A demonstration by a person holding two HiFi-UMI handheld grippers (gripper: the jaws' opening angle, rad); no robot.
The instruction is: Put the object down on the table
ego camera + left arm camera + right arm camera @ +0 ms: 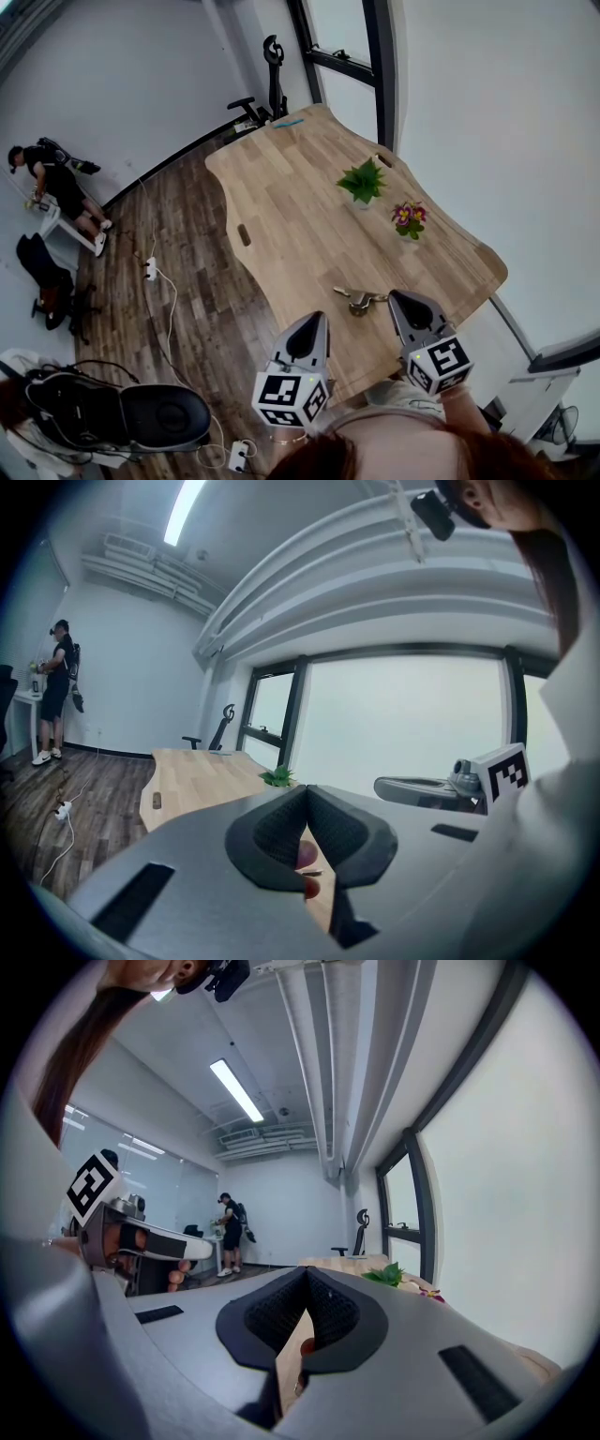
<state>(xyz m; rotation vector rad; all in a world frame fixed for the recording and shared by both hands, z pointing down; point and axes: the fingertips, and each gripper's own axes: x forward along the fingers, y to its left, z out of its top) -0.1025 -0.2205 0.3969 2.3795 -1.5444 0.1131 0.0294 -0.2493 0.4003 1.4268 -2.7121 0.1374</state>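
Observation:
A bunch of keys [356,300] lies flat on the wooden table [281,216] near its front edge. My left gripper [317,321] hovers just left of and nearer than the keys, apart from them. Its jaws meet at the tips, with nothing between them [307,789]. My right gripper [399,298] hangs just right of the keys, also shut and empty [307,1271]. Both grippers point roughly level across the table. Each shows in the other's view: the right gripper [427,789] and the left gripper [141,1241].
A green potted plant [362,181] and a small pot of pink flowers [409,217] stand on the table's right half. A blue item [289,123] lies at the far end. An office chair [255,105], floor cables [155,277] and a person [52,183] are at the left.

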